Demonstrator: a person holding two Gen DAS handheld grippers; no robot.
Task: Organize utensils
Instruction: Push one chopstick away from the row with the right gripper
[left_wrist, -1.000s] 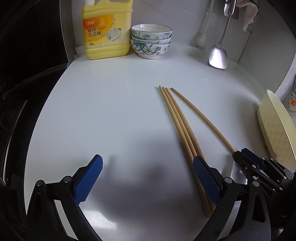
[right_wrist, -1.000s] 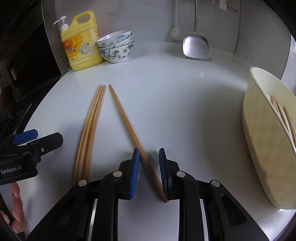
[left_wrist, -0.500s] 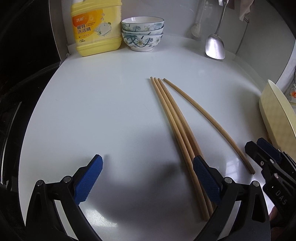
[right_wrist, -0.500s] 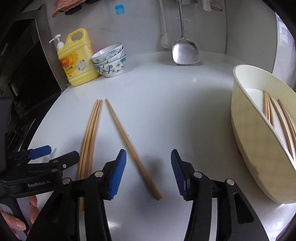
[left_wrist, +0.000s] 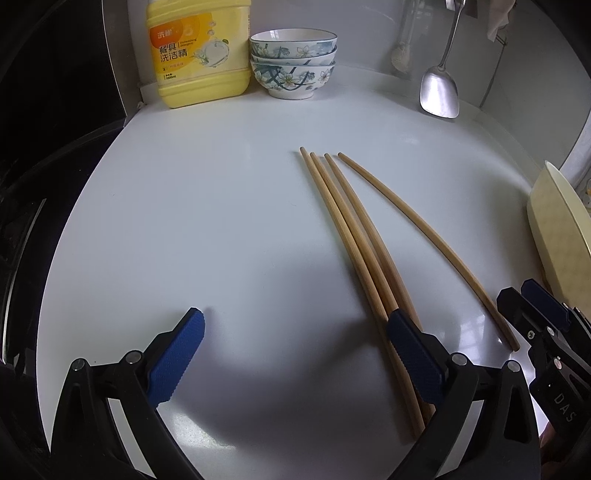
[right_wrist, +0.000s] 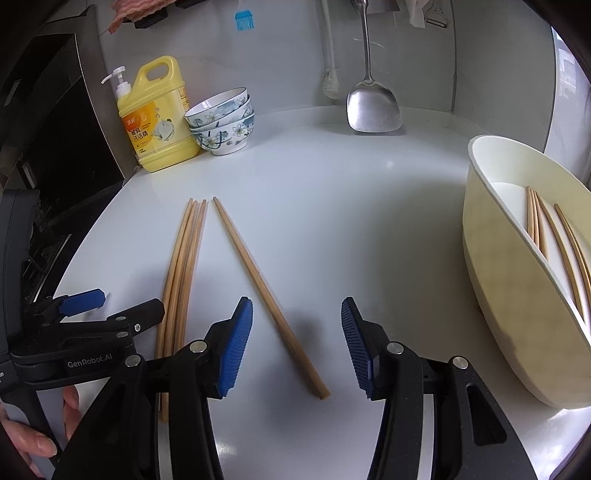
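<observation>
- The right tool (right_wrist: 297, 343) is hovering over the white worktop (right_wrist: 332, 206) with its blue pads spread apart and pinching nothing.
- A single chopstick (right_wrist: 258, 280) is lying flat on the worktop, running from 11 o'clock down to 5 o'clock; its near end is sitting in the gap of the right tool, touching neither pad.
- A bundle of three chopsticks (right_wrist: 183, 266) is lying just beside it, toward 9 o'clock, with the far tips nearly meeting.
- The left tool (left_wrist: 295, 343) is standing spread wide, gripping nothing; its right pad (left_wrist: 413, 354) is overlapping the near part of the bundle (left_wrist: 354, 236), and contact cannot be told.
- A cream tray (right_wrist: 491, 266) is sitting at 3 o'clock in the right wrist view, holding more chopsticks (right_wrist: 554, 236) inside.
- A yellow detergent bottle (right_wrist: 159, 122) and stacked floral bowls (right_wrist: 223, 123) are standing side by side at 11 o'clock against the wall.
- A metal spatula (right_wrist: 373, 107) is hanging at 12 o'clock.
- A hand (right_wrist: 33, 435) is gripping the left tool's body at 8 o'clock.
</observation>
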